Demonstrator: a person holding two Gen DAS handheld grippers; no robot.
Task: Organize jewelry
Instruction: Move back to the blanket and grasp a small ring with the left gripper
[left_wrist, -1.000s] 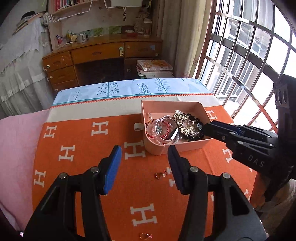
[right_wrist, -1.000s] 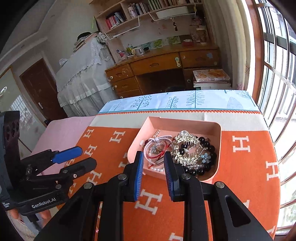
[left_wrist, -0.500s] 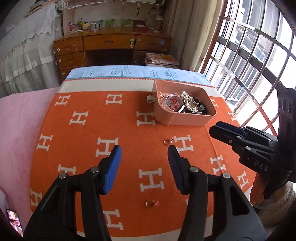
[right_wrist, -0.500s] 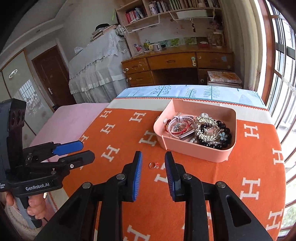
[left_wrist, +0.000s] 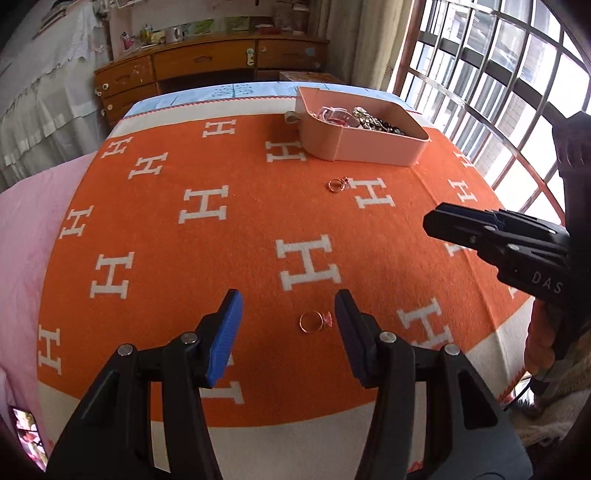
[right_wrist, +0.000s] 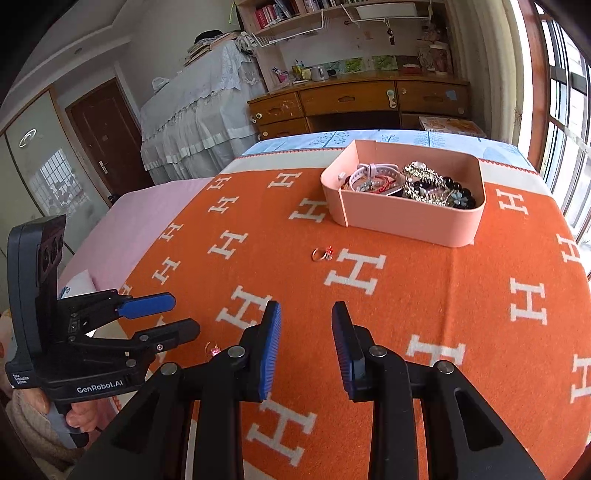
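Observation:
A pink tray (left_wrist: 373, 147) (right_wrist: 413, 221) full of bracelets and beads sits at the far right of the orange blanket. One gold ring (left_wrist: 337, 184) (right_wrist: 322, 254) lies in front of the tray. A second gold ring with a pink stone (left_wrist: 313, 320) (right_wrist: 213, 350) lies near the front edge, between the jaws of my open left gripper (left_wrist: 288, 325). My right gripper (right_wrist: 304, 343) is open and empty above the blanket, and it shows at the right in the left wrist view (left_wrist: 443, 221).
The orange blanket (left_wrist: 221, 229) with white H marks covers the table. A pink cloth (left_wrist: 29, 206) lies at the left. A wooden desk (right_wrist: 354, 103) stands behind the table, and a barred window (left_wrist: 498, 74) is at the right.
Both grippers have pulled back from the tray toward the front of the table. The right gripper's jaws have opened wider. The near ring has come between the left jaws.

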